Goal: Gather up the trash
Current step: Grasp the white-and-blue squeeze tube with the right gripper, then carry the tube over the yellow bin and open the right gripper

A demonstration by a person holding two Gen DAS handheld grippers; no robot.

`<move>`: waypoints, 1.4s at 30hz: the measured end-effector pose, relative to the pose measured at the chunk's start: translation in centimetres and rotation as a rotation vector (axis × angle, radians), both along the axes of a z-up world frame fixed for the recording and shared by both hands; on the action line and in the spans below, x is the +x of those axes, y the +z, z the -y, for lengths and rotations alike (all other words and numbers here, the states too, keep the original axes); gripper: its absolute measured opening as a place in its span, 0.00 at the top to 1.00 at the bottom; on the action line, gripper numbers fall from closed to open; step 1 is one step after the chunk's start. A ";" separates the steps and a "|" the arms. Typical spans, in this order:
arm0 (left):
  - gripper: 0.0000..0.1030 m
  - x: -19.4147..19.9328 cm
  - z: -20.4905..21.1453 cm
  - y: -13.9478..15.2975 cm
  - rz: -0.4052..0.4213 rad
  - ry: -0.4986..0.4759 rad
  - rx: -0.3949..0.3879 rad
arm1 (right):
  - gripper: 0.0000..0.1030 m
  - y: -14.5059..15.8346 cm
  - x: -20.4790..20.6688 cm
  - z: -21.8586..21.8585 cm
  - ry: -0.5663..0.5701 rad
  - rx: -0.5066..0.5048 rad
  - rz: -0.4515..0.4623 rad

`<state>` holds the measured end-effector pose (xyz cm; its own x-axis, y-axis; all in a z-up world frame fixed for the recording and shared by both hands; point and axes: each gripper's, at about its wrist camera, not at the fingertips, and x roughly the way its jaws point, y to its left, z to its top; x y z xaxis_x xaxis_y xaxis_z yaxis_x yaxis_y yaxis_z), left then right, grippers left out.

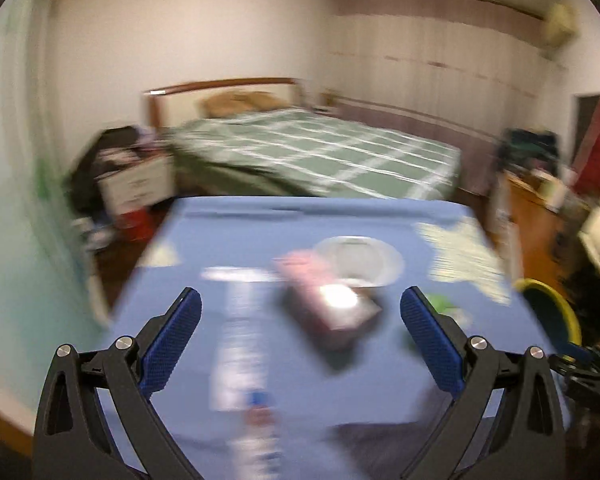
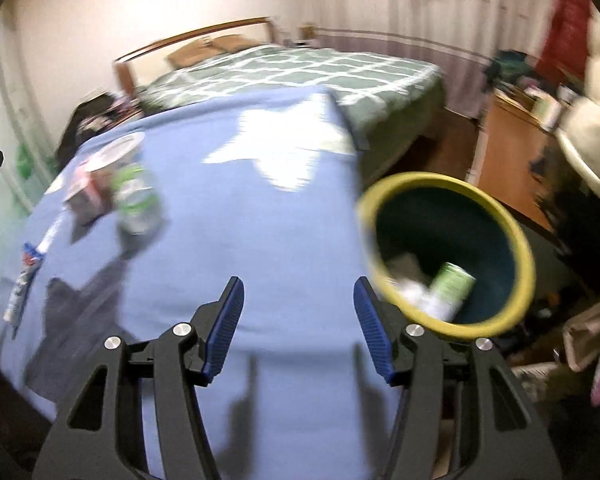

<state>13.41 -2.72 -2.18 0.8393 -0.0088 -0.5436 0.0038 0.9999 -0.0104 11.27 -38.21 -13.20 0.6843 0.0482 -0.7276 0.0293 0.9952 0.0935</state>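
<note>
The left tongs (image 1: 300,312) were seen spread wide above the blue tabletop (image 1: 228,240) with nothing held, and the pink carton (image 1: 328,304) lay just ahead of them, between the lines of the two fingers and nearer the right-hand pad. Its long axis ran on a slant, from the far left toward the near right, with the pale end face turned toward the near right (the blur left the print unreadable). Behind it and touching it in the view sat a clear plastic lid or cup top (image 1: 360,258), and to its left a long striped wrapper (image 1: 240,344) stretched almost straight along the line of the tongs, one end near the camera. The right tongs (image 2: 299,320) were also held apart and empty, over bare cloth at the near edge of the tabletop, with the yellow-rimmed bin (image 2: 524,248) just beside them on the right; a green can (image 2: 452,286) and crumpled white paper (image 2: 410,292) already lay inside it. From that side the carton and a clear green-labelled bottle (image 2: 136,200) were well apart, far to the left. The left hand was therefore judged the nearer one for the carton, and a turn of the wrist would likely be needed so that the pads closed across its short side.
</note>
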 end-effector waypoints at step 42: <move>0.05 -3.5 -12.5 -3.7 -0.011 0.220 -0.068 | 0.73 -1.9 3.3 -28.2 0.559 0.101 -0.104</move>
